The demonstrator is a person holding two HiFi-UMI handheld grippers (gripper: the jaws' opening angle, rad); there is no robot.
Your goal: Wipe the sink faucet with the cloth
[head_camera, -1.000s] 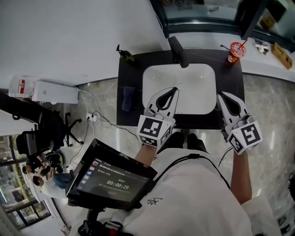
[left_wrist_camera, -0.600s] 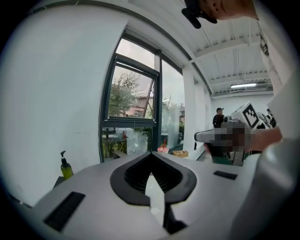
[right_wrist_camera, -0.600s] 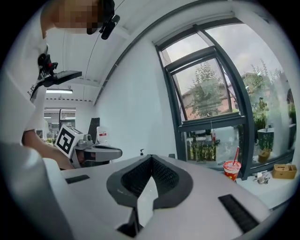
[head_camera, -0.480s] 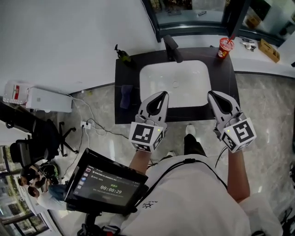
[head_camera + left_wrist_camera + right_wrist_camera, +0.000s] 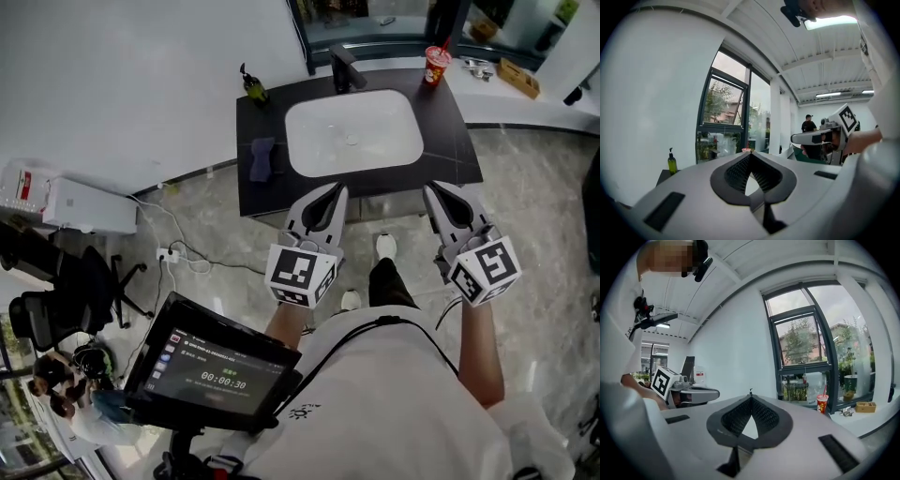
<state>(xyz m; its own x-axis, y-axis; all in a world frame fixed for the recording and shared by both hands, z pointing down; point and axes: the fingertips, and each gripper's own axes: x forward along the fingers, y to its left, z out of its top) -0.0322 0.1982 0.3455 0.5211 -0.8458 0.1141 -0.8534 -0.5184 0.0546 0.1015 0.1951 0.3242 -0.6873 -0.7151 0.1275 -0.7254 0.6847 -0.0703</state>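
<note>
On counter [image 5: 454, 131], well beyond left gripper [image 5: 337, 190]: cloth [image 5: 262, 157] | left gripper, right gripper [image 5: 429, 190]: closed, empty

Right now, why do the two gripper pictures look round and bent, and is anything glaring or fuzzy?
Left gripper view: fisheye circle, dark corners, the window bows, the ceiling light glares. Right gripper view: same bending, bright daylight behind the cup; the mosaic patch was added afterwards. Head view: even light, sink sharp.

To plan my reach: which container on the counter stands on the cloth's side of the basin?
The green bottle, back left; the red cup stands back right.
</note>
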